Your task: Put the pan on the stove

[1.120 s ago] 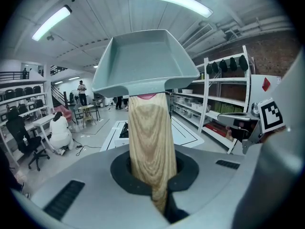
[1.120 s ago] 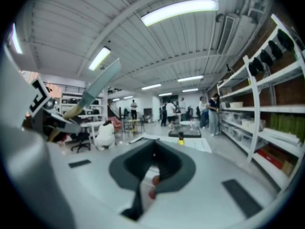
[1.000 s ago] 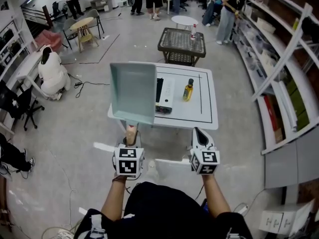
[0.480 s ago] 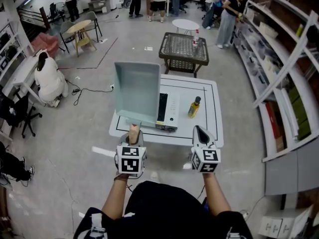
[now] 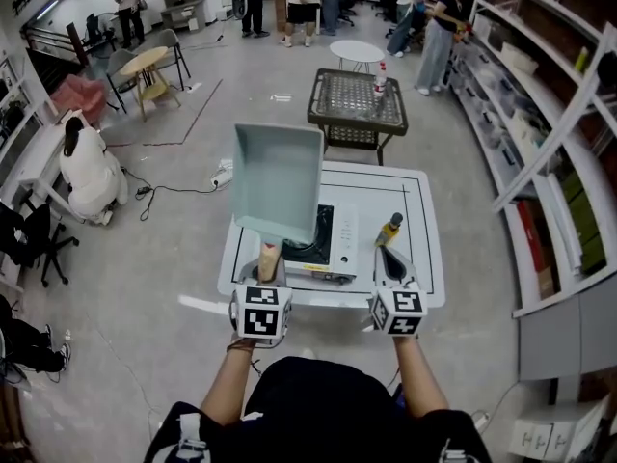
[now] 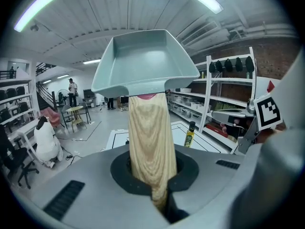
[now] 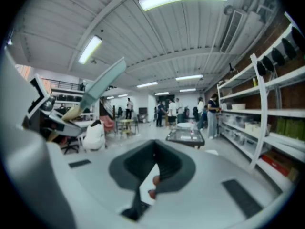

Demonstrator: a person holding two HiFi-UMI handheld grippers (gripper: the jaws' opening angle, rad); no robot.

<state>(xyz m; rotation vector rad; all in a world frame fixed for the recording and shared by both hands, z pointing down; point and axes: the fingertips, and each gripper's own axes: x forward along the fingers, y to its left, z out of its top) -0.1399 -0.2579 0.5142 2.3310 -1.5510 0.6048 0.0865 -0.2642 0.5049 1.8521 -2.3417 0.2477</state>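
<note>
head view: one pan [image 5: 278, 183], one stove [image 5: 337, 246], one bottle [image 5: 388, 230], one table [image 5: 420, 210]

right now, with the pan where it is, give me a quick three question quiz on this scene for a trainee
1. True or false: the pale green square pan already rests on the white and black tabletop stove.
2. Which gripper is clamped on the pan's light wooden handle? A the left gripper; B the right gripper; C both.
3. Fill in: seen from the person, the yellow bottle with a dark cap stands on the white table to the stove's ____ side.
Key: 1 false, it is held up in the air; 2 A; 3 right.
</note>
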